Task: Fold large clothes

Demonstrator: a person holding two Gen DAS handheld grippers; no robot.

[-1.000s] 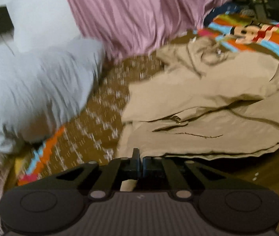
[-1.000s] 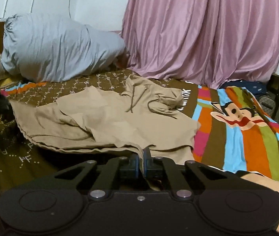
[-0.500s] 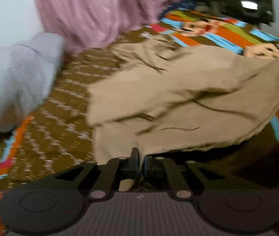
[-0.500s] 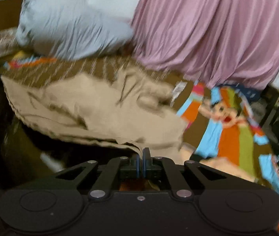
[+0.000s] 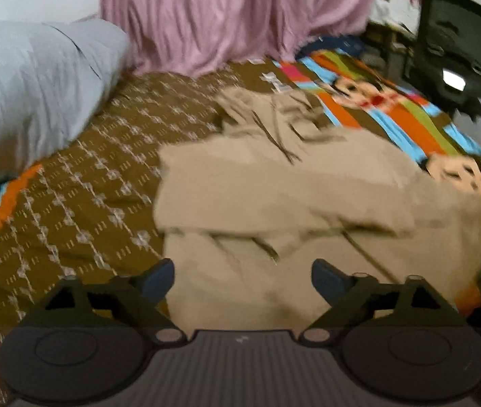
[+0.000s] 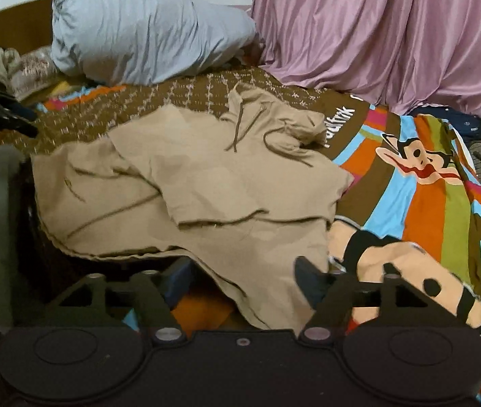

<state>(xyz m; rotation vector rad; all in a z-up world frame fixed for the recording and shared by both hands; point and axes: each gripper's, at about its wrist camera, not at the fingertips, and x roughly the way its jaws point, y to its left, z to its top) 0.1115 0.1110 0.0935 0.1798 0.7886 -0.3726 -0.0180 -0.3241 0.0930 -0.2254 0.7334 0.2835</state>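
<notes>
Both grippers' jaws have just opened wide; the tan hoodie lies unpinched between them.

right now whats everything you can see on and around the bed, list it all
hoodie: one, tan, lying partly folded across the middle of the bed, drawstrings toward the curtain
bedspread: one, brown with white pattern and bright cartoon stripes, covering the bed under the hoodie
pillow: one, pale grey-blue, at the head of the bed by the wall
curtain: one, pink, hanging behind the bed
chair: one, black, past the far side of the bed
left gripper: one, black with blue pads, jaws have just been opening, hoodie cloth lies between them, not pinched
right gripper: one, black with blue pads, jaws have just been opening, hoodie hem between them, not pinched
</notes>
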